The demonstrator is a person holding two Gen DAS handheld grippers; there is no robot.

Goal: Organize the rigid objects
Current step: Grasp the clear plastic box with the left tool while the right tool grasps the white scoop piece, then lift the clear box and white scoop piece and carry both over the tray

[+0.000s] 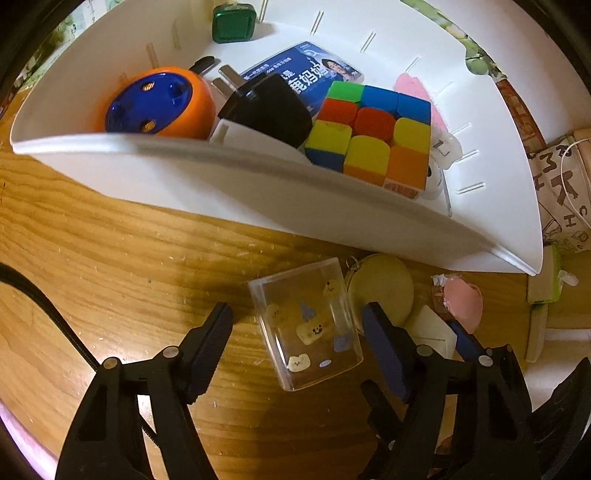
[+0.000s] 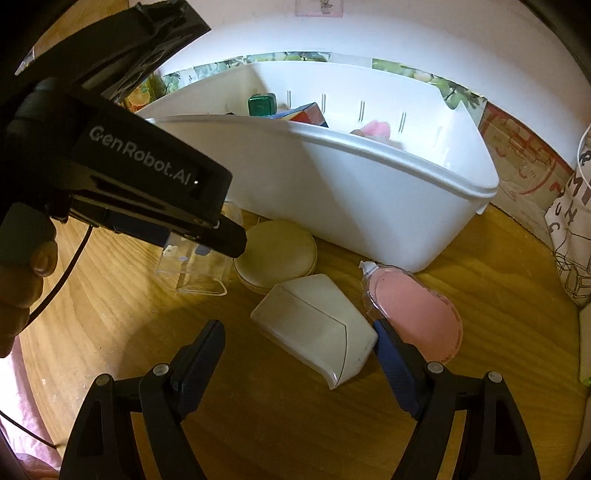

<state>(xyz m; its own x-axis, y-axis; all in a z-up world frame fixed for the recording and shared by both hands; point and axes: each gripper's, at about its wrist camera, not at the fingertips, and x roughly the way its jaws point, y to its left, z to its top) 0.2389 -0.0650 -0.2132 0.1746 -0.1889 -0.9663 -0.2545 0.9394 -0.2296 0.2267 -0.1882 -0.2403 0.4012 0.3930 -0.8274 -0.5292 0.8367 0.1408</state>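
Wooden counter (image 1: 110,236), holding:
- White bin (image 1: 258,192) along the far edge; contains puzzle cube (image 1: 373,133), black plug adapter (image 1: 269,107), orange-and-blue round socket (image 1: 159,103), green square item (image 1: 233,23).
- Clear sticker box (image 1: 306,325), in front of the bin; left tongs (image 1: 297,328) released, spread either side of it.
- Round cream case (image 2: 275,254), beside the clear box.
- White wedge-shaped case (image 2: 314,328), between the released right tongs (image 2: 299,347).
- Pink correction-tape dispenser (image 2: 413,314), just right of the wedge.
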